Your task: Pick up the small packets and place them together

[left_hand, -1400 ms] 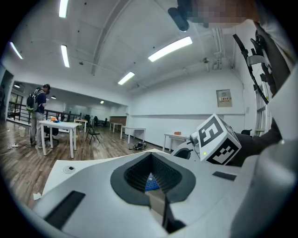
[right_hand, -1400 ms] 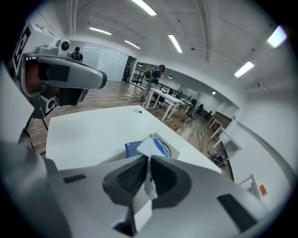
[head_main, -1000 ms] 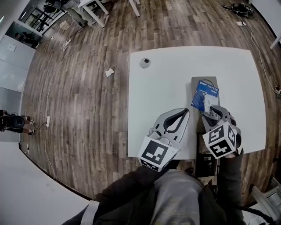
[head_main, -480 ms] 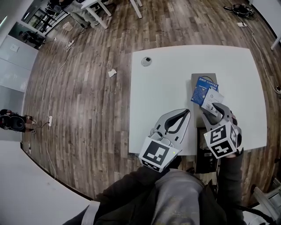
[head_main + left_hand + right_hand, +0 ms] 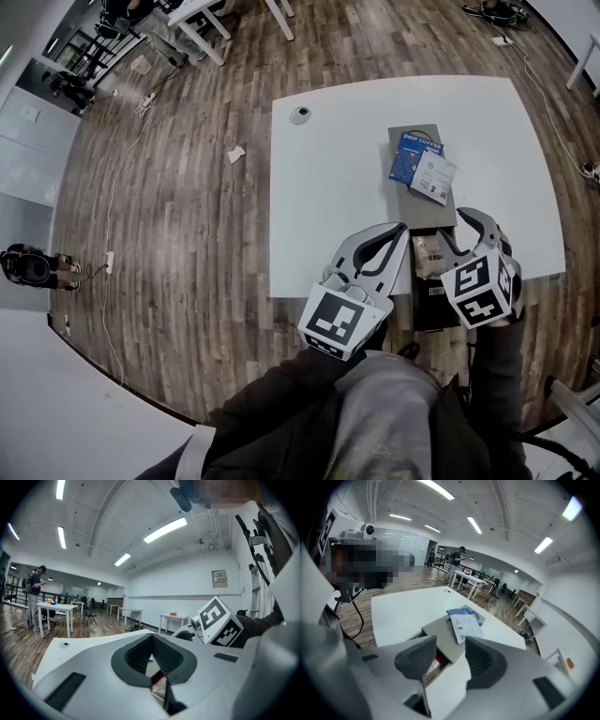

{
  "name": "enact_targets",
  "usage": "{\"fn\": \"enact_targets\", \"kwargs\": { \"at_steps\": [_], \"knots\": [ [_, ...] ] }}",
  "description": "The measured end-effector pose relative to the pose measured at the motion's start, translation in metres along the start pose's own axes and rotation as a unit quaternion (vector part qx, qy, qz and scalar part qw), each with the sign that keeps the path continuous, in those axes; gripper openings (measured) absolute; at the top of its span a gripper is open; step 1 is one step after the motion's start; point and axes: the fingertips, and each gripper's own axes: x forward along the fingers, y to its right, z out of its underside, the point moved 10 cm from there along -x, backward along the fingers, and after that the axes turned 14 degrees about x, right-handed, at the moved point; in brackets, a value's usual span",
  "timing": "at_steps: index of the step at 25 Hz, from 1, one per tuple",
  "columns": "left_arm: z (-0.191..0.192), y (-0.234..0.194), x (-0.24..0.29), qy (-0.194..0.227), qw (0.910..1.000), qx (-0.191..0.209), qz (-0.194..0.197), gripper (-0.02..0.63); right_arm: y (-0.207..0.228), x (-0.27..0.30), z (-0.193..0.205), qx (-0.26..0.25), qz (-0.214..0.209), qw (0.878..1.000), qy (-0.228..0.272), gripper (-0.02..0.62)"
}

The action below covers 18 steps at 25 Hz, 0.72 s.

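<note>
A blue drip-coffee packet (image 5: 411, 156) lies on a grey flat box (image 5: 424, 204) on the white table (image 5: 328, 187). A white packet (image 5: 436, 176) rests partly on top of it. The right gripper view shows both, the blue packet (image 5: 465, 612) under the white packet (image 5: 465, 627). My right gripper (image 5: 461, 232) hangs near the table's front edge, short of the packets. Its jaws have just been opening and nothing is between them (image 5: 450, 645). My left gripper (image 5: 400, 229) sits to its left with its tips together and holds nothing (image 5: 151, 639).
An open box with a beige packet (image 5: 429, 253) sits at the table's near edge under the right gripper. A small round disc (image 5: 300, 114) lies at the table's far left corner. Wood floor surrounds the table; a person stands by distant tables (image 5: 35, 597).
The right gripper has let go of the white packet, which now lies on the blue one. Both grippers have drawn back toward the table's near edge.
</note>
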Motion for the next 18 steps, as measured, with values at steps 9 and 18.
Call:
{"fn": "enact_targets", "kwargs": {
  "at_steps": [9, 18],
  "knots": [
    [-0.011, 0.06, -0.023, 0.011, 0.9998, 0.002, 0.014, 0.002, -0.02, -0.05, 0.049, -0.008, -0.015, 1.0, -0.017, 0.184],
    [0.004, 0.033, -0.03, -0.002, 0.9997, -0.018, -0.016, 0.002, -0.058, 0.0, 0.052, -0.057, -0.09, 0.992, -0.074, 0.211]
  ]
}}
